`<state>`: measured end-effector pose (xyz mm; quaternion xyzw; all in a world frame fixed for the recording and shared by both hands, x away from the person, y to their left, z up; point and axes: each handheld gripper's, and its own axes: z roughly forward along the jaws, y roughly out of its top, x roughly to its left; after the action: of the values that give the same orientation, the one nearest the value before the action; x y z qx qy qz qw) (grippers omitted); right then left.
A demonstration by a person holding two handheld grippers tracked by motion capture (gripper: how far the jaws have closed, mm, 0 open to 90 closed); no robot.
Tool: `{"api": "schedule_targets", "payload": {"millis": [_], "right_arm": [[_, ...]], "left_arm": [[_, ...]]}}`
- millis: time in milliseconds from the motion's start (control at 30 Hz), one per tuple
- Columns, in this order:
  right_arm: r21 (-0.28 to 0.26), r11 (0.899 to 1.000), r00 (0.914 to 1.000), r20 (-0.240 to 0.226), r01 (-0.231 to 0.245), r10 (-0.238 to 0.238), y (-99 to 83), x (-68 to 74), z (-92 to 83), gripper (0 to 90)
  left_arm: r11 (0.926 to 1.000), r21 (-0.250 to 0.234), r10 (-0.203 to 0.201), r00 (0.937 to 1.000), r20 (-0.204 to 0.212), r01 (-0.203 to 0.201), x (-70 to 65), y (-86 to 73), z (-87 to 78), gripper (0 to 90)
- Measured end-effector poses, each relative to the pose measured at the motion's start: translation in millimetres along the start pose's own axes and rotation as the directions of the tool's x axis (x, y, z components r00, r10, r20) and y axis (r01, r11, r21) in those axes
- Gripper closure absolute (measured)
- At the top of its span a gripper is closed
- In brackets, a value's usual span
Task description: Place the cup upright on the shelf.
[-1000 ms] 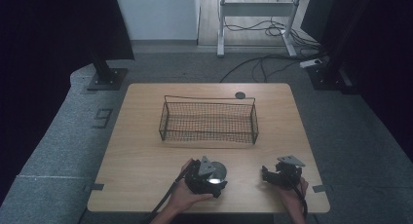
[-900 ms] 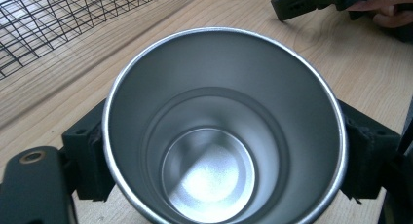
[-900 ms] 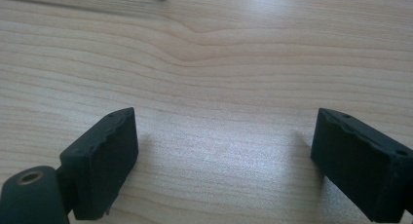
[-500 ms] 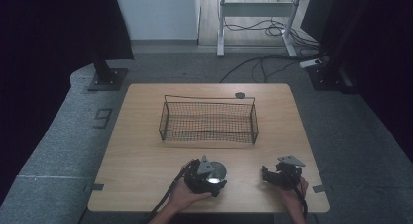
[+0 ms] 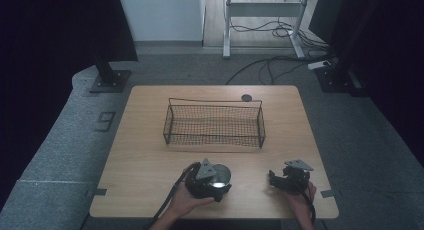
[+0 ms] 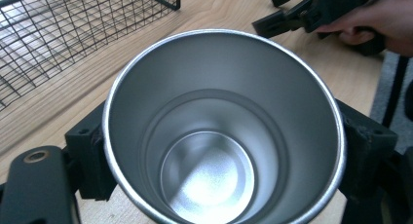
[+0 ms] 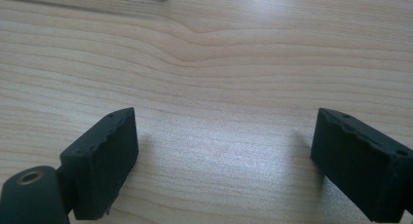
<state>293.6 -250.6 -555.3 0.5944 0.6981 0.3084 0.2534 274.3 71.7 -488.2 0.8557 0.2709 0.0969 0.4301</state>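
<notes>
A shiny steel cup (image 6: 221,131) sits between the jaws of my left gripper (image 5: 216,181), which is shut on its sides near the table's front edge. I look straight down into the cup (image 5: 220,176), and nothing lies inside it. My right gripper (image 5: 277,179) rests low over the table at the front right, open, with bare wood between its two black fingers (image 7: 104,160). From the left gripper view the right gripper (image 6: 311,12) and the hand that holds it appear at the top right.
A black wire basket (image 5: 214,123) stands in the middle of the wooden table (image 5: 145,155), beyond both grippers. A small dark disc (image 5: 246,97) lies near the far edge. Cables and stand feet are on the grey floor behind.
</notes>
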Motion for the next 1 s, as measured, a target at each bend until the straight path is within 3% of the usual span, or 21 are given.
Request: {"api": "schedule_targets", "payload": {"millis": [233,433,1000], "right_arm": [[0.0,1.0,1.0,0.0,0.0,0.0,0.0,0.0,0.0,9.9],[0.0,1.0,1.0,0.0,0.0,0.0,0.0,0.0,0.0,9.9],[-0.002,1.0,1.0,0.003,0.0,0.0,0.3,0.3,0.5,10.1]], "left_arm": [[0.9995,-0.03,0.006,0.9997,0.023,-0.006,4.2,8.1,-14.3,15.1],[0.9983,-0.057,0.013,0.9998,0.012,-0.012,7.8,14.0,-26.9,15.1],[0.9946,-0.098,-0.034,0.9993,0.012,0.035,27.7,23.0,-46.1,15.1]]}}
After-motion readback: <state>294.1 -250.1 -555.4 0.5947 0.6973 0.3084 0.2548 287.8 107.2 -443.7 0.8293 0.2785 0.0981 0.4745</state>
